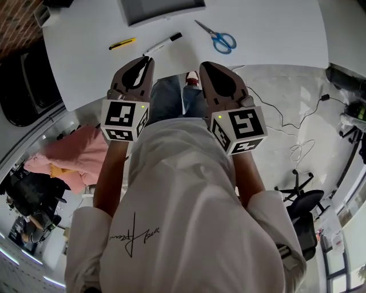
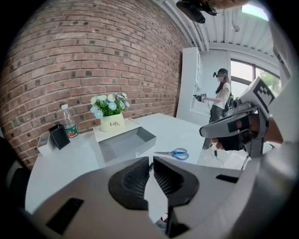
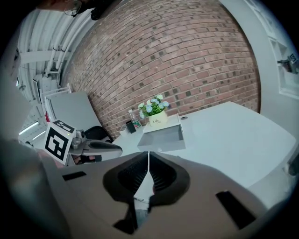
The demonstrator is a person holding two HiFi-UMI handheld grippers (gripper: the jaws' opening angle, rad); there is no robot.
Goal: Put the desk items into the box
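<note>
Table (image 1: 257, 23): white. It carries all the desk items. Both claws hover in front of its near edge, touching nothing.
Box (image 1: 163, 7): grey, shallow and open on top, at the far side of the table. It looks empty.
Left claw (image 1: 148, 60): jaws pressed together with nothing between them. It points toward the marker.
Right claw (image 1: 203, 64): jaws also pressed together and empty, just beside the left claw.
Scissors (image 1: 217, 39): blue handles, lying flat, near the right claw.
Marker (image 1: 163, 44): white with a black cap, close to the near edge.
Yellow pen-shaped thing (image 1: 122, 43): left of the marker.
Risk 1: I judge that a claw which comes down without spreading would push an item instead of taking it.
Risk 2: the round marker could roll off the near edge if touched from the side.
Risk 3: the flat scissors give little to pinch, so they may slip.
</note>
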